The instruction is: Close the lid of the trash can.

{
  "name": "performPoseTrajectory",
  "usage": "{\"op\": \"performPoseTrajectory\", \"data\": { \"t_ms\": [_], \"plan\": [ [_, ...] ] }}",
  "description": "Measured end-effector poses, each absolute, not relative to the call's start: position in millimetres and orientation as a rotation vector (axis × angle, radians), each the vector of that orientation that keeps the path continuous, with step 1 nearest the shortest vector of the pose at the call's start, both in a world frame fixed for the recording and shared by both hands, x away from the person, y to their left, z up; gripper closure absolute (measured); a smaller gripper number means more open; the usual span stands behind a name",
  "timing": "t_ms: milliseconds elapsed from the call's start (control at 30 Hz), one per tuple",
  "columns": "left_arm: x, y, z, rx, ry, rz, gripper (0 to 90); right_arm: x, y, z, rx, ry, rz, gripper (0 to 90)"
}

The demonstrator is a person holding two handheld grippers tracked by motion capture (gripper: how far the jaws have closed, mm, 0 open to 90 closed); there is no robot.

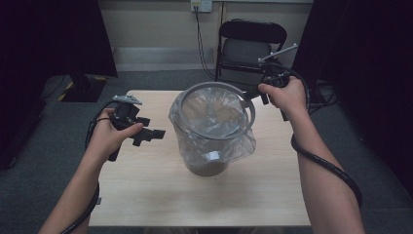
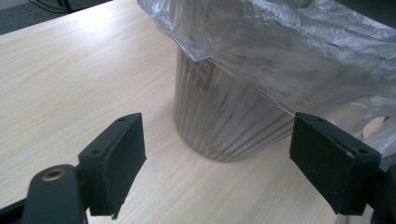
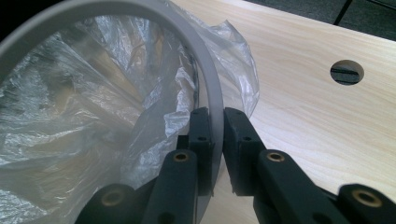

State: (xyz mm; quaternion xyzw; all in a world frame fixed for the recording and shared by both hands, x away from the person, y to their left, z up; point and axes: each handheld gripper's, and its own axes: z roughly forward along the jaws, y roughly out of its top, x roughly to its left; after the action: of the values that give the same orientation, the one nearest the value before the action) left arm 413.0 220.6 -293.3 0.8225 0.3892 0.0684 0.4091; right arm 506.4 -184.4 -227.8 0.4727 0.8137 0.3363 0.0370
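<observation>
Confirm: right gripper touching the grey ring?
Touching. The right gripper view shows the right gripper with both jaws clamped on the grey ring, no gap visible.

The left hand-held gripper hovers over the counter's left side, jaws spread wide. The right hand-held gripper reaches near the far right corner, jaws clamped on the grey ring.

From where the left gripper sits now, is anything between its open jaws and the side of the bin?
Nothing visible. The left gripper is open, with bare table between it and the bin. The plastic bag overhangs the bin's upper wall only. The right gripper is clamped on the grey ring.
</observation>
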Motion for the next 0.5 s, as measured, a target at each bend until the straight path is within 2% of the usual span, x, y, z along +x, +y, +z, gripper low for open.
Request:
{"op": "performPoseTrajectory", "data": {
  "t_ms": [500],
  "plan": [
    [413.9, 227.9, -292.6, 2.053, 0.986, 0.172, 17.8, 515.6, -157.4, -214.4, 1.407, 2.479, 0.959, 83.7]
  ]
}}
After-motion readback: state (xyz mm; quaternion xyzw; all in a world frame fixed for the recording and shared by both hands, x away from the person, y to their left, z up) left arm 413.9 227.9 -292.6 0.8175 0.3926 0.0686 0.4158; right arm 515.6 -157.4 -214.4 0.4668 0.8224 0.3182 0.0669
